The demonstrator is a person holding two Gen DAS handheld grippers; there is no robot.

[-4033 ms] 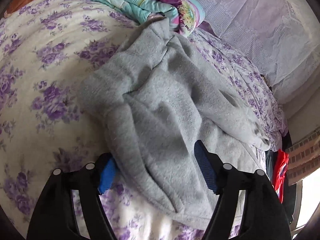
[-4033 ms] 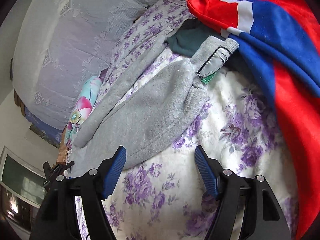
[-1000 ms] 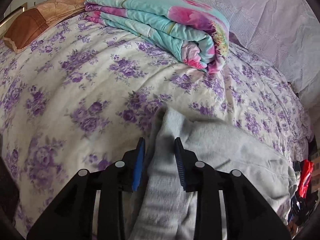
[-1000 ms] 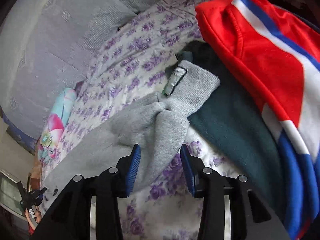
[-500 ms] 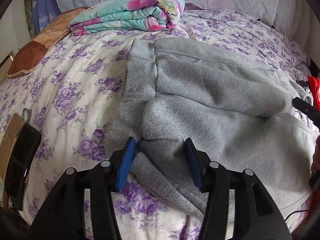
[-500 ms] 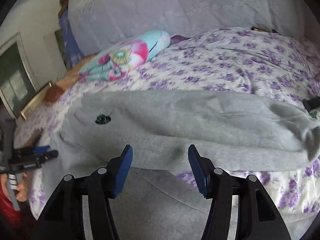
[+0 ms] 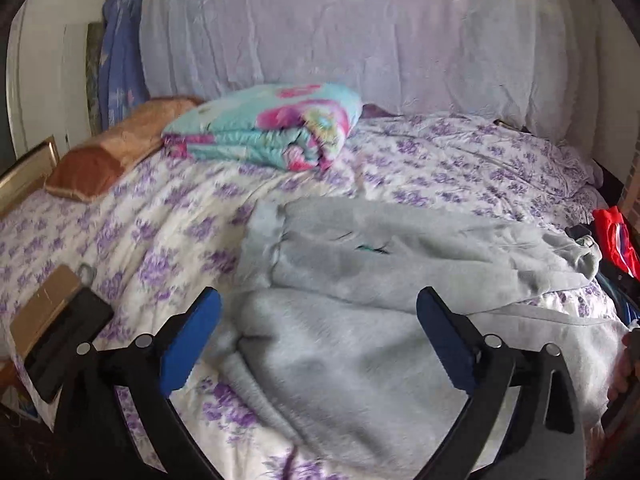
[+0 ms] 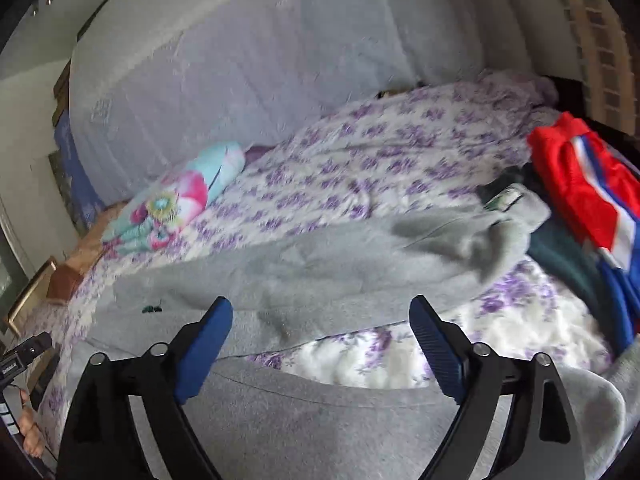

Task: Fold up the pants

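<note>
Grey sweatpants (image 7: 400,264) lie spread across the floral bed, waistband at the left, legs running right, the far leg on top and the near leg toward me. They also show in the right wrist view (image 8: 340,264), cuffs bunched at the right. My left gripper (image 7: 320,332) is open wide and empty, above the near waist area. My right gripper (image 8: 320,336) is open wide and empty, above the near leg.
A folded turquoise floral quilt (image 7: 272,132) and a brown pillow (image 7: 108,152) lie at the bed's far left. A red-and-blue garment (image 8: 584,192) and a dark green one (image 8: 568,256) lie at the right edge. A phone and box (image 7: 60,320) sit at the near left edge.
Both grippers have opened wider and drawn back from the pants. The pants now lie released and spread flat on the bed.
</note>
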